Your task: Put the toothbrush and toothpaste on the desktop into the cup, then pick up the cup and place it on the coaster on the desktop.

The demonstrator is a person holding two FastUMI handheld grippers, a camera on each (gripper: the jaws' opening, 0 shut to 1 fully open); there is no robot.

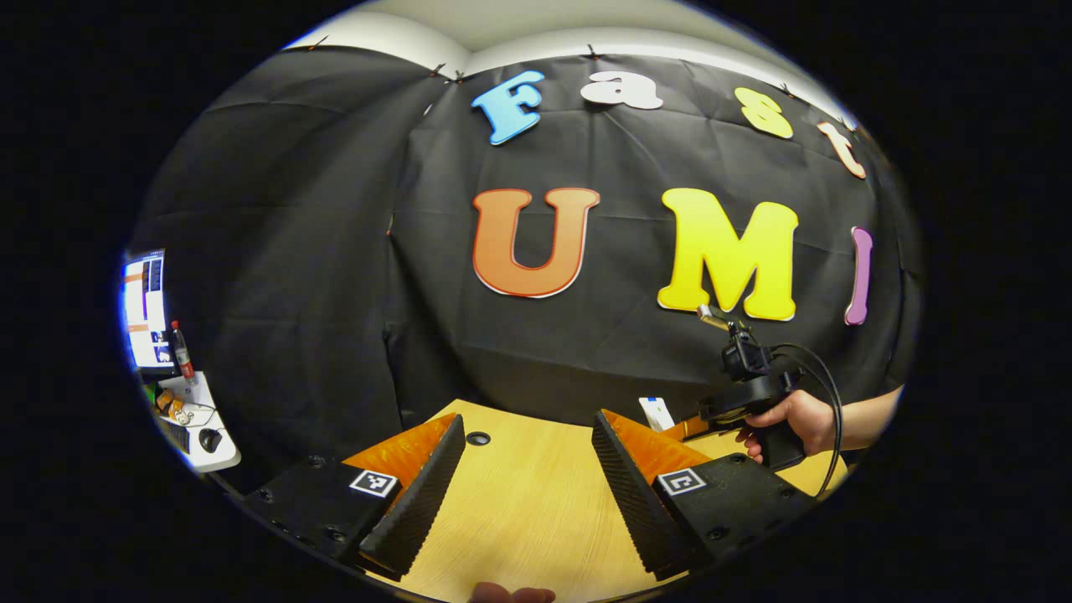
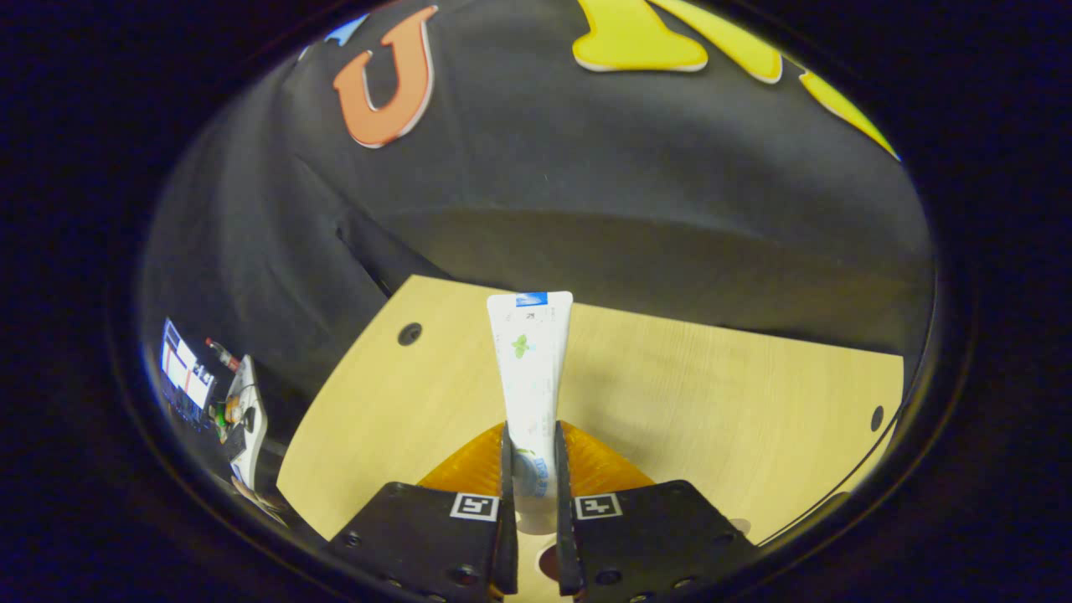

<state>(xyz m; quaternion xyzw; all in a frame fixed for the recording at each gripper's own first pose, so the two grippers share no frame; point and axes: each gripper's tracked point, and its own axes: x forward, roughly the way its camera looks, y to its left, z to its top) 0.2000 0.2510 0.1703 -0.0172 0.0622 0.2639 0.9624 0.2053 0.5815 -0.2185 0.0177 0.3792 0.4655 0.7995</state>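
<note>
A white toothpaste tube (image 2: 529, 360) is clamped between the fingers of my right gripper (image 2: 531, 448) in the right gripper view, its crimped end pointing away above the wooden desktop (image 2: 712, 402). In the left gripper view my left gripper (image 1: 528, 448) stands open low over the desktop (image 1: 519, 502), nothing between its fingers. Farther right in that view a hand (image 1: 796, 419) holds the right gripper (image 1: 682, 429), and the tube's white end (image 1: 656, 413) sticks out beyond it.
Round cable holes (image 2: 409, 333) (image 2: 876, 417) sit near the desktop's far corners. A side table with a monitor (image 1: 144, 310), a bottle and a mouse stands off to the left. The black cloth wall rises just behind the desk.
</note>
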